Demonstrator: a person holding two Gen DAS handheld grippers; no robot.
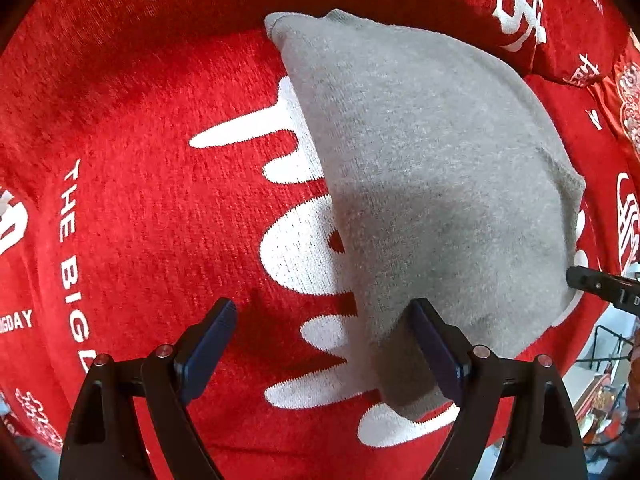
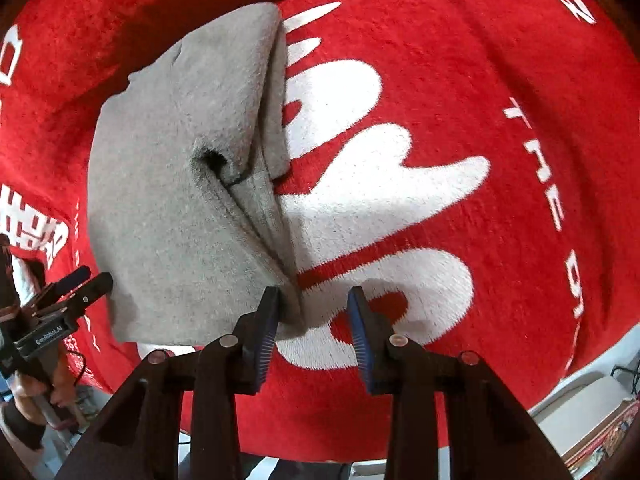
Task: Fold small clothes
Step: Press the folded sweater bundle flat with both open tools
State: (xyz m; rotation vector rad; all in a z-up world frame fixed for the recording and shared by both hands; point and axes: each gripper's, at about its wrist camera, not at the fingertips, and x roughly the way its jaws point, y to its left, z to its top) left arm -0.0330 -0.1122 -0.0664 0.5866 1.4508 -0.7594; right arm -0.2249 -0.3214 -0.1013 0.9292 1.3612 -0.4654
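Observation:
A small grey knit garment (image 1: 420,168) lies folded on a red blanket (image 1: 140,184). Seen from the left wrist, my left gripper (image 1: 322,320) stands wide open over the garment's near end. A narrow grey flap reaches in beside the right pad, and neither pad presses on it. From the right wrist, the same garment (image 2: 172,200) shows a fold line down its right side. My right gripper (image 2: 314,300) is partly open at its near right corner, which touches the left pad; the other pad is clear. Each gripper shows in the other's view, the right gripper (image 1: 588,280) and the left gripper (image 2: 90,278).
The red blanket (image 2: 500,80) carries big white lettering and small "THE BIG DAY" print. More red printed fabric (image 1: 560,32) is bunched at the far right. A person's hand (image 2: 28,384) holds the left gripper. Past the blanket's near edge are a floor and clutter (image 2: 592,420).

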